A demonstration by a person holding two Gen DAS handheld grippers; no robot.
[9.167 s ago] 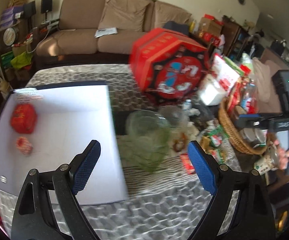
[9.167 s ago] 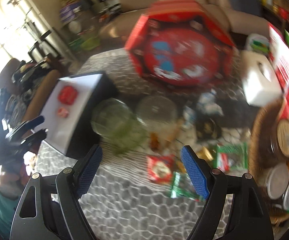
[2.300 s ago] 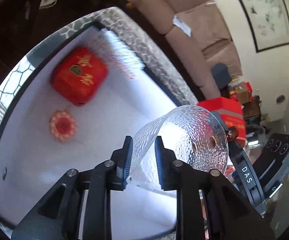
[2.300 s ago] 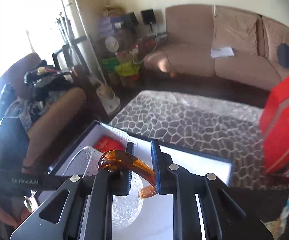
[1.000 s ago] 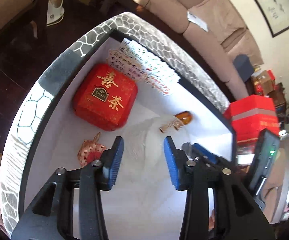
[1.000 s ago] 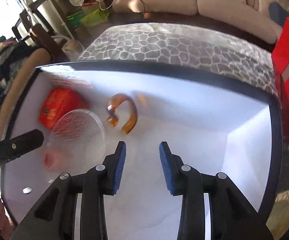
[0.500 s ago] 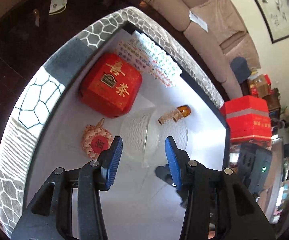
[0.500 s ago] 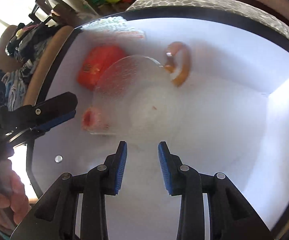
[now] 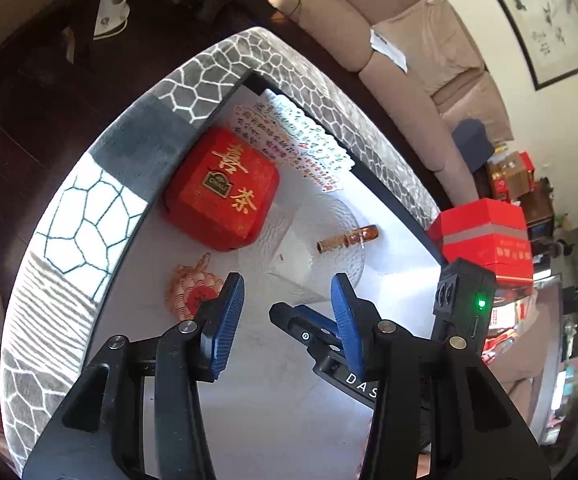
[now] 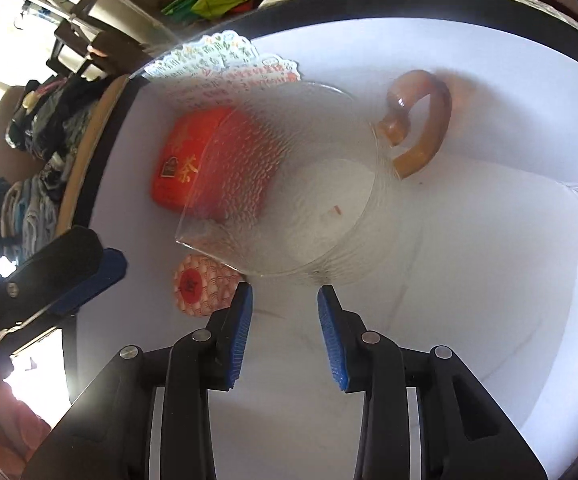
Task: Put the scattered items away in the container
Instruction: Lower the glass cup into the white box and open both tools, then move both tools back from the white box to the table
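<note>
A clear textured glass pitcher (image 9: 309,240) (image 10: 289,200) with an amber handle (image 9: 349,238) (image 10: 421,124) stands free inside the white-lined container (image 9: 289,420) (image 10: 469,320). A red tea box (image 9: 221,188) (image 10: 177,168), a round red-and-white sachet (image 9: 191,292) (image 10: 201,288) and a sticker sheet (image 9: 289,140) (image 10: 225,60) lie beside it. My left gripper (image 9: 287,292) (image 10: 85,276) is open just short of the pitcher. Close below the pitcher's base my right gripper (image 10: 285,300) (image 9: 309,320) is also open, holding nothing.
The container sits on a grey tablecloth (image 9: 129,152) with a stone pattern. A red hexagonal gift box (image 9: 485,236) stands past its far corner, and a beige sofa (image 9: 389,40) lies beyond. A chair piled with clothes (image 10: 29,140) is on the left, near a person's hand (image 10: 5,420).
Both grippers, earlier shut on the pitcher's rim and handle, have let it go in the container. Over the last second the right gripper tipped down and closed in; the left stayed put.
</note>
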